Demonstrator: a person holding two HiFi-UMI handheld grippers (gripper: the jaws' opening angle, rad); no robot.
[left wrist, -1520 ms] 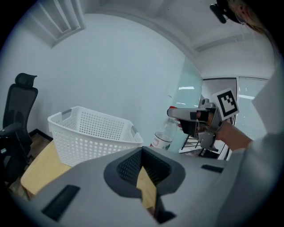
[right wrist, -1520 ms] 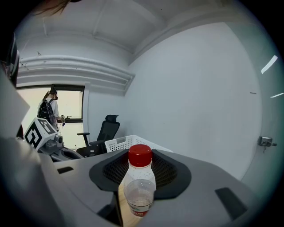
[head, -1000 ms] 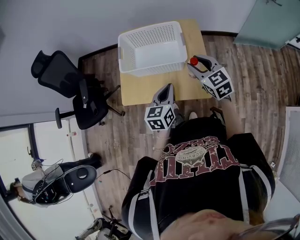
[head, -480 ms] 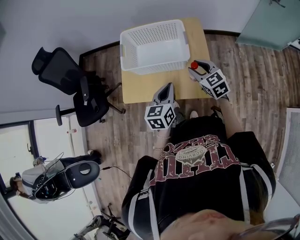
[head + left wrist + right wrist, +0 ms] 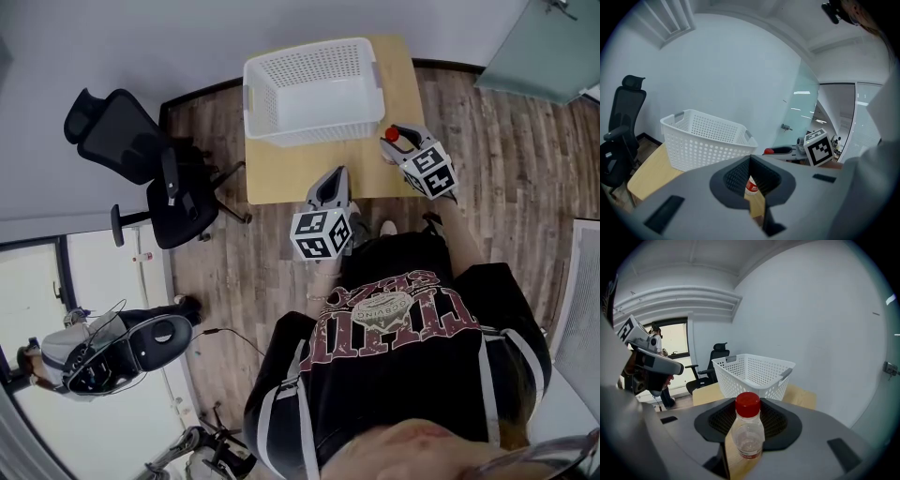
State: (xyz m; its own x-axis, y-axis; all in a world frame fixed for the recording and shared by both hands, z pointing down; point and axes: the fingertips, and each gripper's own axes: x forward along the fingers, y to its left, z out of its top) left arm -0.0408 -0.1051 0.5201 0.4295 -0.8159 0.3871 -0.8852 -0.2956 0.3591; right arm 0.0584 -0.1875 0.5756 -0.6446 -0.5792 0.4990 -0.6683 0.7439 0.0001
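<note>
Reading from the left, a black office chair [image 5: 122, 141] stands well off the left gripper's [image 5: 335, 174] left side, apart from the wooden table [image 5: 281, 178]. Straight ahead of that gripper, and a little to its left, a white perforated basket [image 5: 309, 89] sits on the far part of the tabletop, so that a bare strip of wood lies between basket and gripper. The left gripper hovers at the near edge of the table, pointing toward the basket. Its jaws stand slightly apart with nothing between them, and we see only tabletop through the gap. To its right, the right gripper [image 5: 396, 142] is clenched on a clear plastic bottle [image 5: 748, 437]. The bottle stands upright between the jaws, its label low in the grip and its red cap [image 5: 748, 404] rising free above them. We judge that a hold this low on the body keeps the bottle vertical and leaves the cap clear. The bottle is held over the right part of the table, with the basket ahead of the right gripper and to its left. We cannot tell whether the bottle's base touches the wood.
</note>
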